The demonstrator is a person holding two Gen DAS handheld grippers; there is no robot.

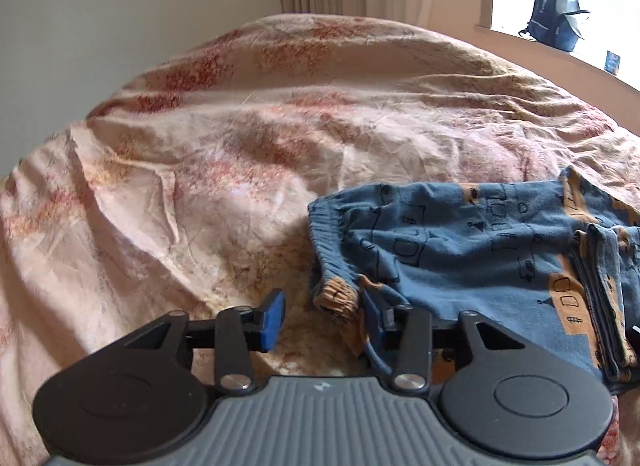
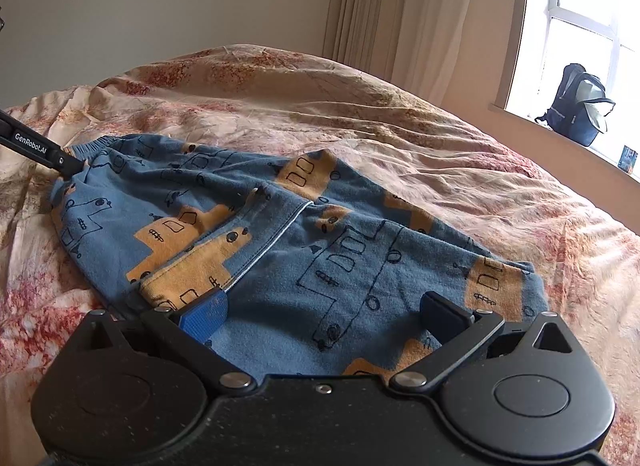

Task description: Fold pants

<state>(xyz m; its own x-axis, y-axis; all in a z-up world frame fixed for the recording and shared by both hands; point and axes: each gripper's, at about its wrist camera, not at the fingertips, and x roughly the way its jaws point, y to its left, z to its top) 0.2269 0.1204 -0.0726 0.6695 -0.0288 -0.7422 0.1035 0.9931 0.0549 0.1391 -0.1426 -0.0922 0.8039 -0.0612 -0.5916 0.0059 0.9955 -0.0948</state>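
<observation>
Blue children's pants [image 2: 280,234] with orange and black drawings lie folded on the bed. In the left wrist view the pants [image 1: 472,250] sit at the right, waistband to the left. My left gripper [image 1: 324,322] is open at the waistband's near corner, its right finger against the cloth, its left finger over bare sheet. My right gripper [image 2: 324,316] is open wide, low over the pants' near edge, with the cloth between and under its fingers. The left gripper's black finger [image 2: 36,147] shows at the far left of the right wrist view, at the waistband.
The bed is covered with a wrinkled cream and red floral sheet [image 1: 240,137]. A dark blue backpack [image 2: 580,105] stands on the window sill at the right. Curtains [image 2: 400,17] hang behind the bed beside a plain wall.
</observation>
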